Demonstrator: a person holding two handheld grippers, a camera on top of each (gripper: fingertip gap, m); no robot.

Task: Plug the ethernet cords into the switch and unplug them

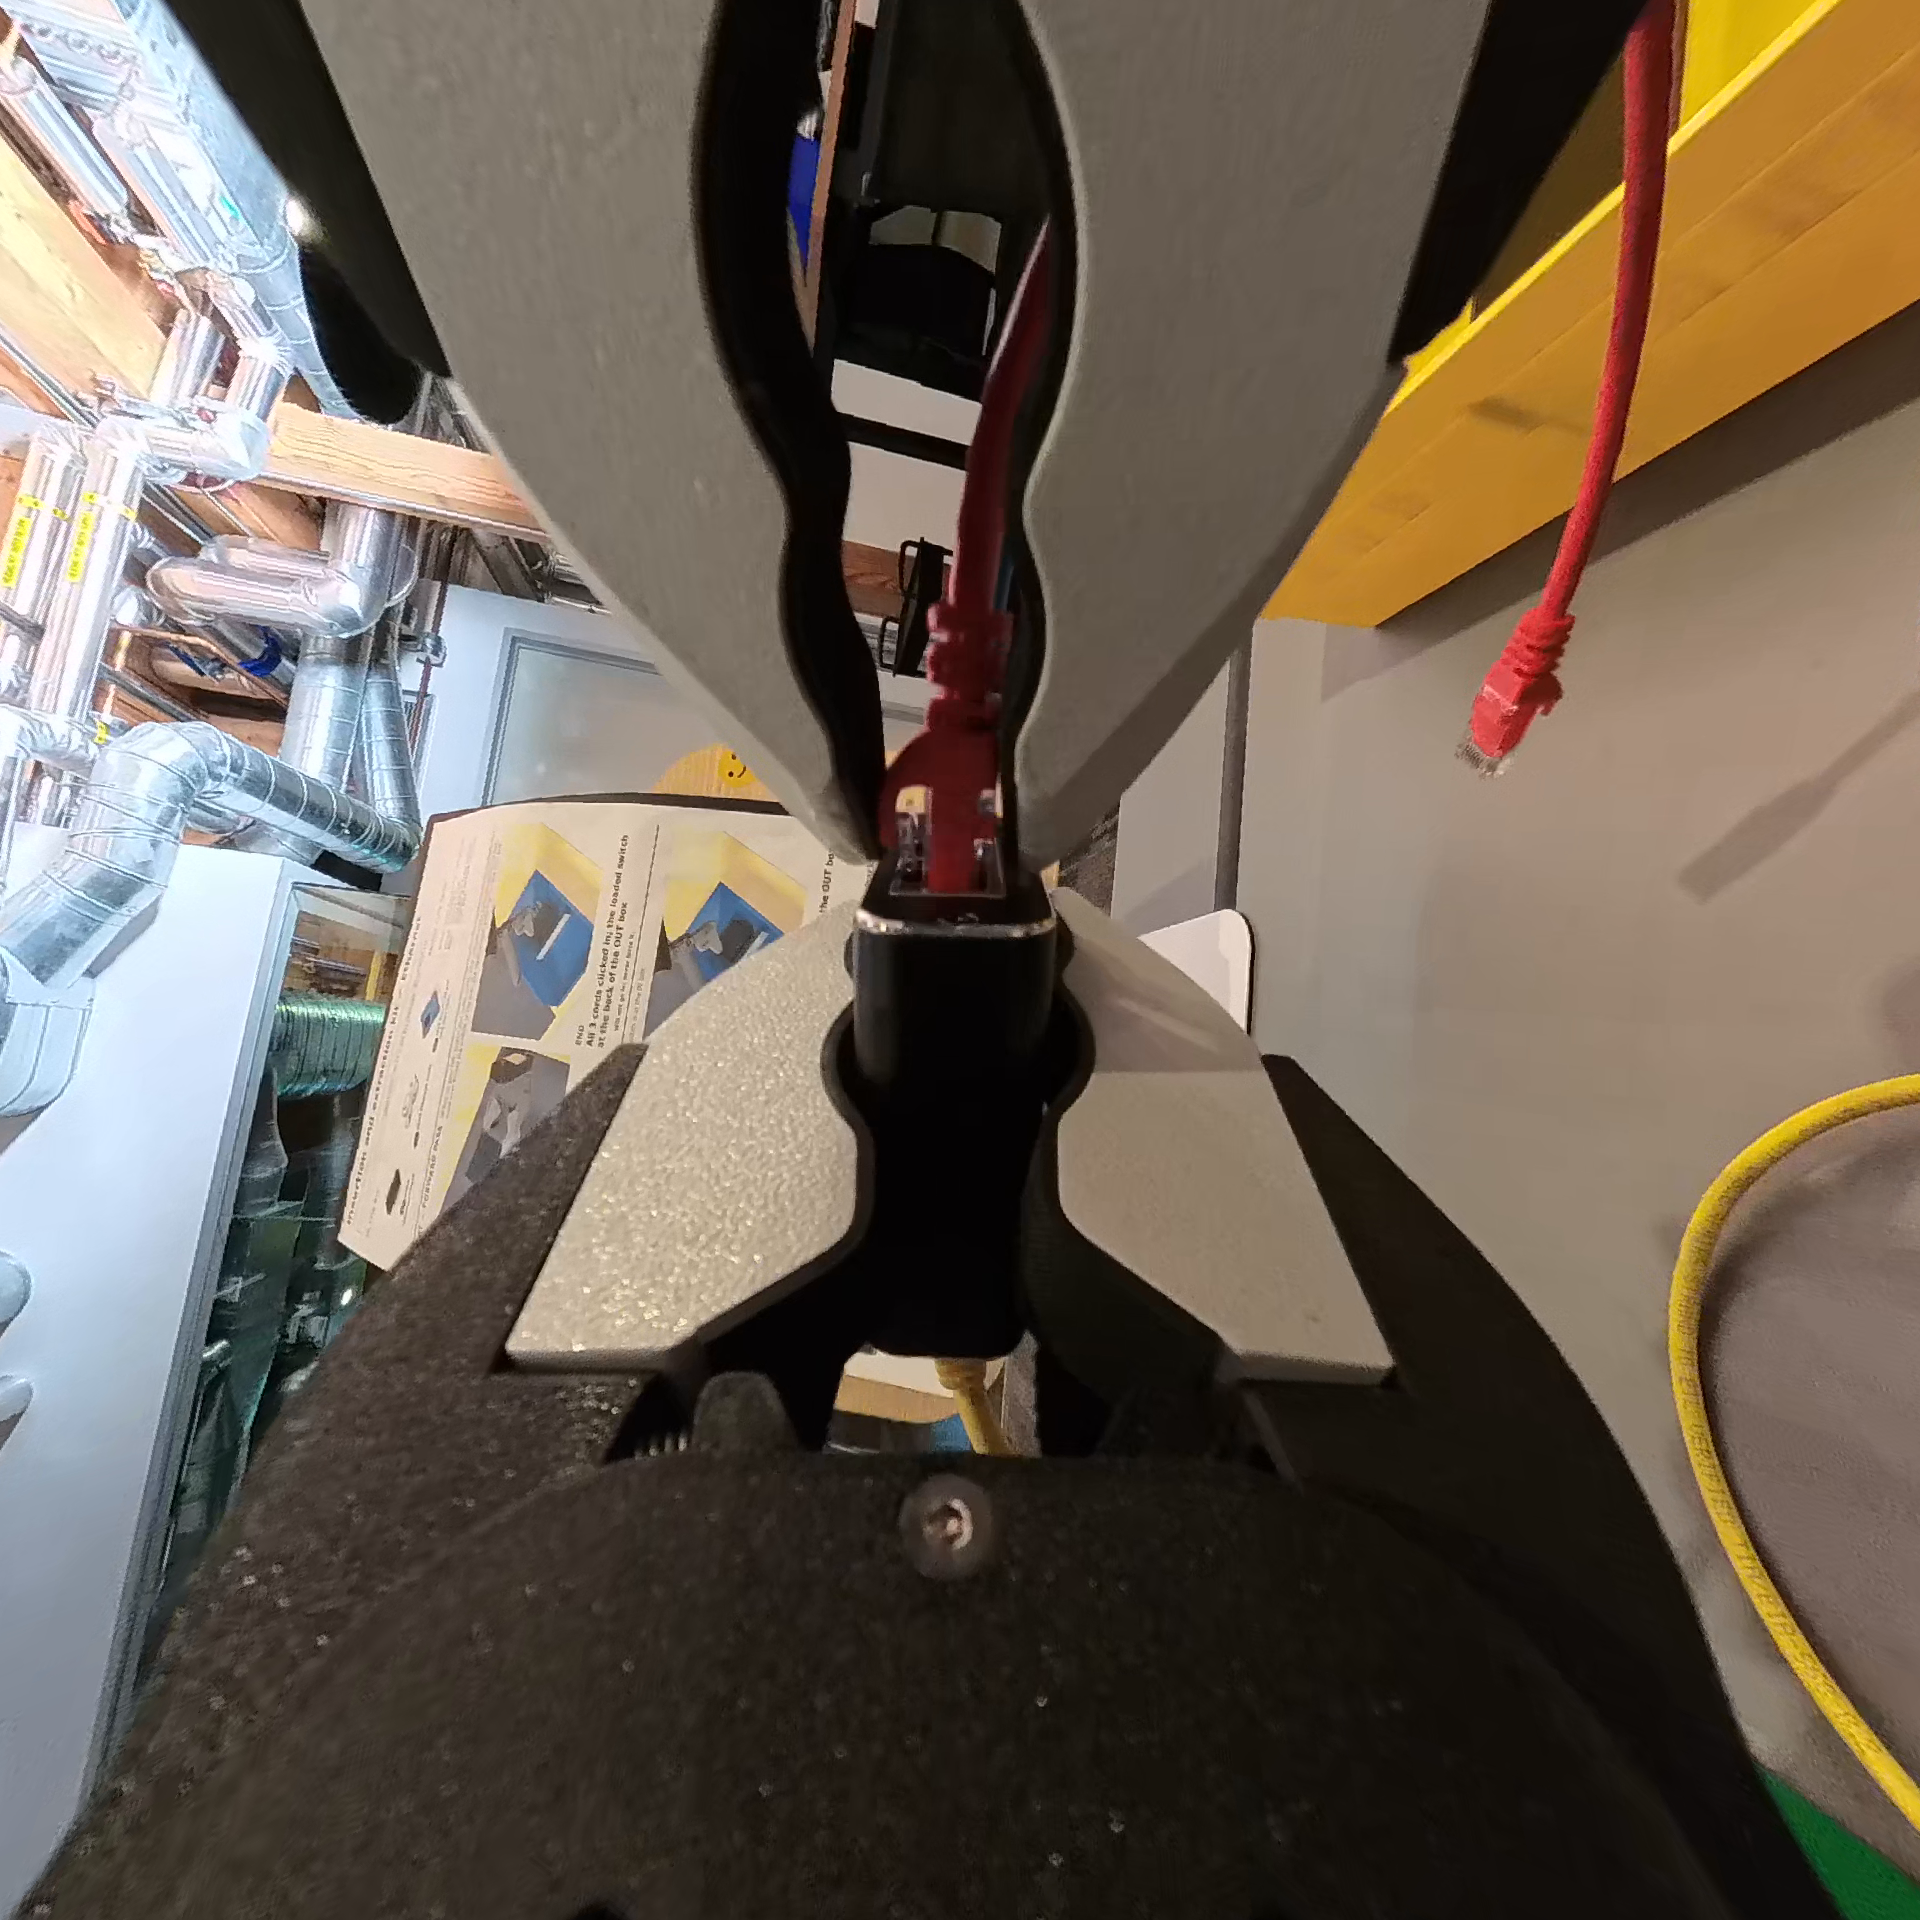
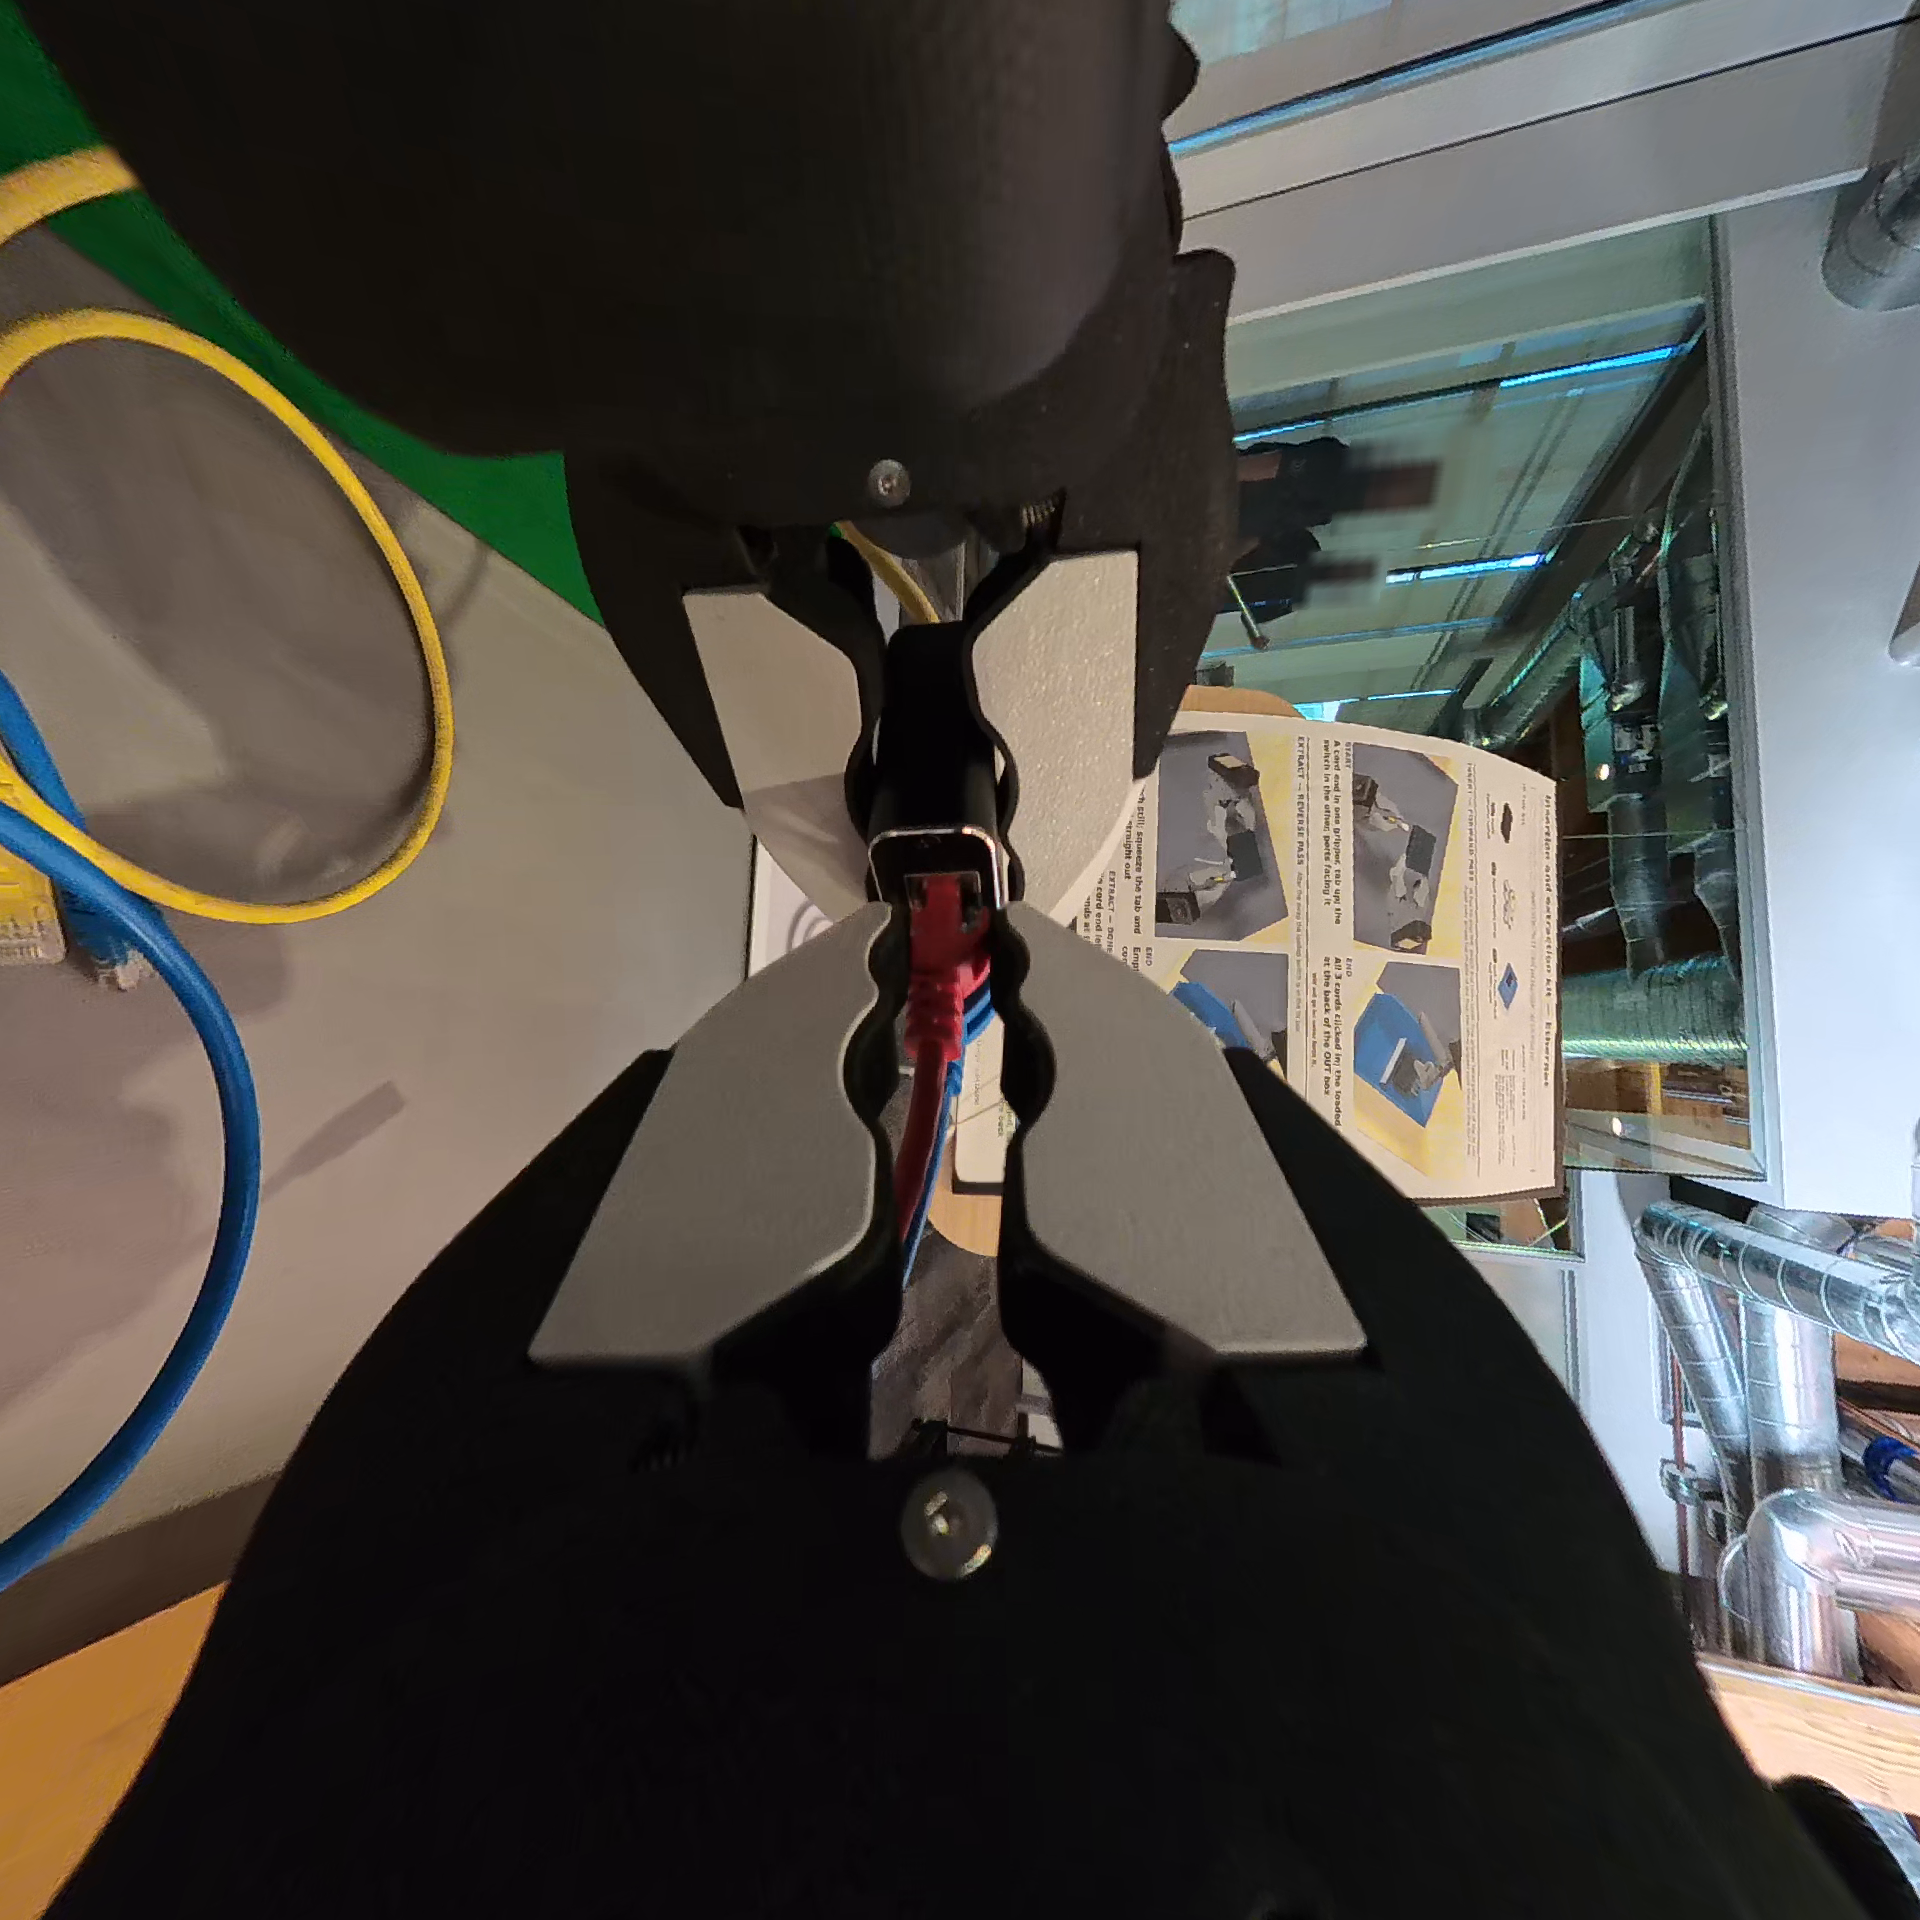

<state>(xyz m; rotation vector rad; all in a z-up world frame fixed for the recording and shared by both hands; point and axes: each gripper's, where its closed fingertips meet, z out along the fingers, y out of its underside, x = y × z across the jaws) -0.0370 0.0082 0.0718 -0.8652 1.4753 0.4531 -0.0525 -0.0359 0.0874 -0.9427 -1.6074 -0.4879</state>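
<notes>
The left gripper (image 1: 954, 935) is clamped on the black switch (image 1: 951, 1091), held between its fingers with the port end pointing forward. Straight ahead, tip to tip, the right gripper (image 2: 940, 920) pinches the red cord (image 2: 930, 997) just behind its plug, which sits in the switch's port; whether it has latched cannot be told. A yellow cord (image 1: 971, 1403) leaves the switch's rear. Farther off, the blue cord (image 2: 197, 1039) and a yellow loop lie loose, so plugging looks partly done and unplugging remains.
</notes>
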